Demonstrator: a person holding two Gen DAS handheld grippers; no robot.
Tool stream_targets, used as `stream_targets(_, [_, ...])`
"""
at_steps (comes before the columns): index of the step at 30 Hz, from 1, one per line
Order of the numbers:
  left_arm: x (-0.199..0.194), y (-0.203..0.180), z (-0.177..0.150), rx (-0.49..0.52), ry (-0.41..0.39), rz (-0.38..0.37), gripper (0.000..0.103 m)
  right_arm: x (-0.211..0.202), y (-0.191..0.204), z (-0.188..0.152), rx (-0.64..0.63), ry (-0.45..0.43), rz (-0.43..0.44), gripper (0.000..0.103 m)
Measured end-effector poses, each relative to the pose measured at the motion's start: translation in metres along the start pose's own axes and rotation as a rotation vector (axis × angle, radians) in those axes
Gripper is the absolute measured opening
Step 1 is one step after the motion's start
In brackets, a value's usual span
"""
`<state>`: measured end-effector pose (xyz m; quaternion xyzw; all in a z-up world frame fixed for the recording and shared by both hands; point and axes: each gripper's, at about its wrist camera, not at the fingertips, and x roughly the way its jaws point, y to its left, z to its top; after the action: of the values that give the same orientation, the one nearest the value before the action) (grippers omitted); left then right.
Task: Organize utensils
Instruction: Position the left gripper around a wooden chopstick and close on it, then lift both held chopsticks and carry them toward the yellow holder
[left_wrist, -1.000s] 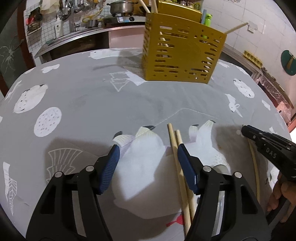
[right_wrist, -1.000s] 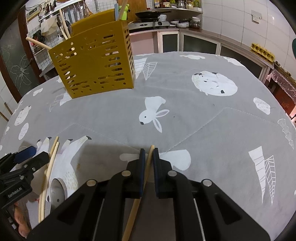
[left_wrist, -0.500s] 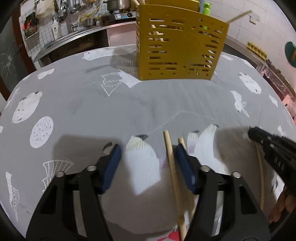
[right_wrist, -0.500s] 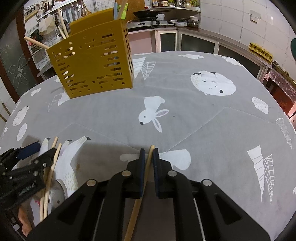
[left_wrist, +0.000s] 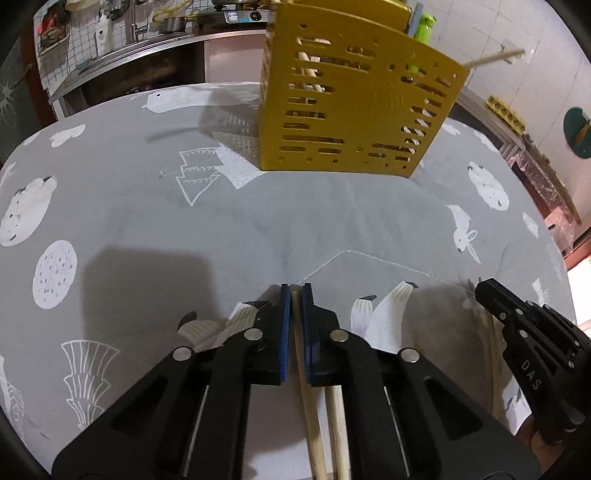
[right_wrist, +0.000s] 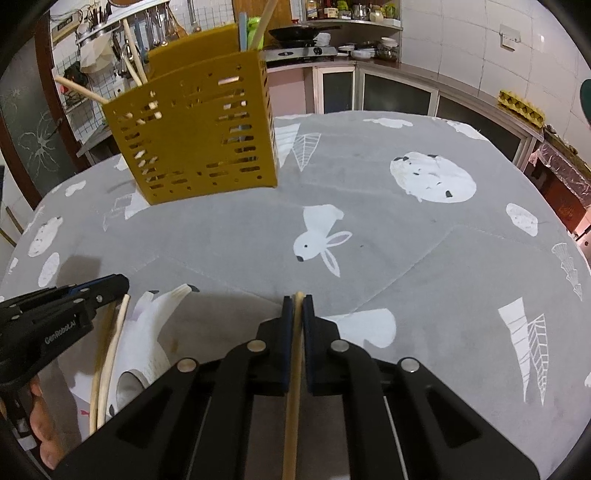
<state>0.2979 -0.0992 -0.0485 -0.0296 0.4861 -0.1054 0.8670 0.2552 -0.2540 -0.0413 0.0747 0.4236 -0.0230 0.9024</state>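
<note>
The rear of each held chopstick (left_wrist: 308, 398) is cut off by the lower frame edge, and so is the loose stick (left_wrist: 338, 432) beside it in the left view. Utensils in the yellow caddy (left_wrist: 354, 107) are seen only in slivers through its slots — what they are cannot be told. The bottles on the far shelf (right_wrist: 347, 9) are too small to be read. The hand (right_wrist: 40, 424) behind the left gripper (right_wrist: 122, 284) is largely hidden. A stick (left_wrist: 493, 59) jutting from the caddy is blurred.

Home kitchen: stove (right_wrist: 301, 51), hung utensils (right_wrist: 155, 29), wall tiles (right_wrist: 461, 33).
</note>
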Motion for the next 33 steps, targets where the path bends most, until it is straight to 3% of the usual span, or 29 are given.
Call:
stream_targets(6, [-0.032,0.004,0.0,0.02,-0.09,0.004,0.004,-0.016,-0.002,0.004,0.012,-0.043,0.031,0.005])
stream_targets(11, [-0.08,0.005,0.002,0.053,-0.232,0.019,0.004,-0.042,0.0,0.009,0.004,-0.117,0.057,0.005])
stream_targets(22, [-0.161,0.006,-0.009,0.108,-0.515,0.063,0.004,-0.103,0.001,0.018,-0.013,-0.369,0.123,0.005])
stream_targets(33, [-0.189,0.014,-0.021,0.098,-0.661,0.1,0.004,-0.136,0.01,0.018,-0.037,-0.535,0.108,0.005])
